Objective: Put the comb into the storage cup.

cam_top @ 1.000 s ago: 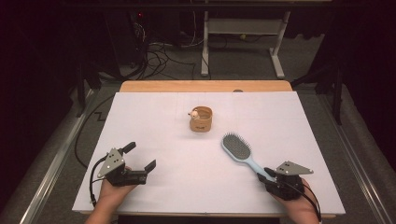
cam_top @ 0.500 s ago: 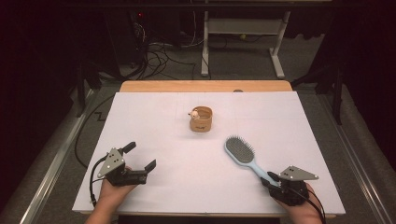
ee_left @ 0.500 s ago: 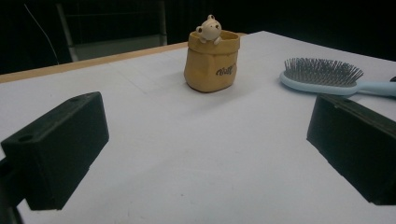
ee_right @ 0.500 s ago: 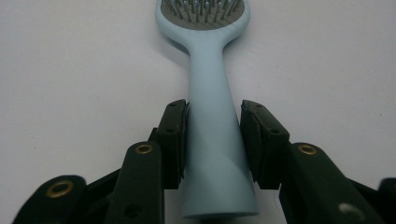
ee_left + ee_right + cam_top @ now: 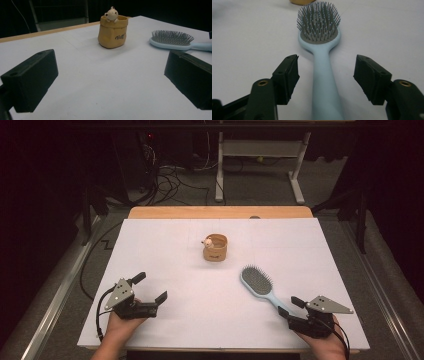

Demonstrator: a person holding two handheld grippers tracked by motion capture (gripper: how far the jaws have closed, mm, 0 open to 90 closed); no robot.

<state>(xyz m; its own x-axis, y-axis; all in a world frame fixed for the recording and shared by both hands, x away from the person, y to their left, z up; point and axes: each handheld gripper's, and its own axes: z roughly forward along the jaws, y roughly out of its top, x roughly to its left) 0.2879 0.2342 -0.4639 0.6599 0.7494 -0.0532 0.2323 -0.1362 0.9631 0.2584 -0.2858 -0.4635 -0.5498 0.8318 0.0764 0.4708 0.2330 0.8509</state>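
A light-blue hairbrush (image 5: 257, 285) lies bristles up on the white table cover (image 5: 165, 245), right of centre, with its handle pointing at the near right corner. My right gripper (image 5: 291, 306) sits at the handle's end, open. In the right gripper view the hairbrush (image 5: 319, 27) runs straight away from me, its handle between the two jaws of the right gripper (image 5: 327, 62) and touching neither. My left gripper (image 5: 150, 287) rests open at the near left with nothing in it. A small tan pot (image 5: 215, 247) with a little animal figure on its rim stands mid-table.
In the left gripper view the left gripper (image 5: 110, 57) faces the tan pot (image 5: 113, 31), and the hairbrush (image 5: 172, 38) lies to its right. A bare wooden strip (image 5: 220, 212) edges the far side. Behind it are a dark floor, cables and a white desk frame (image 5: 260, 165).
My right gripper has drawn back toward the near edge along the handle. The hairbrush shifted slightly toward the near right. The left gripper has stayed put.
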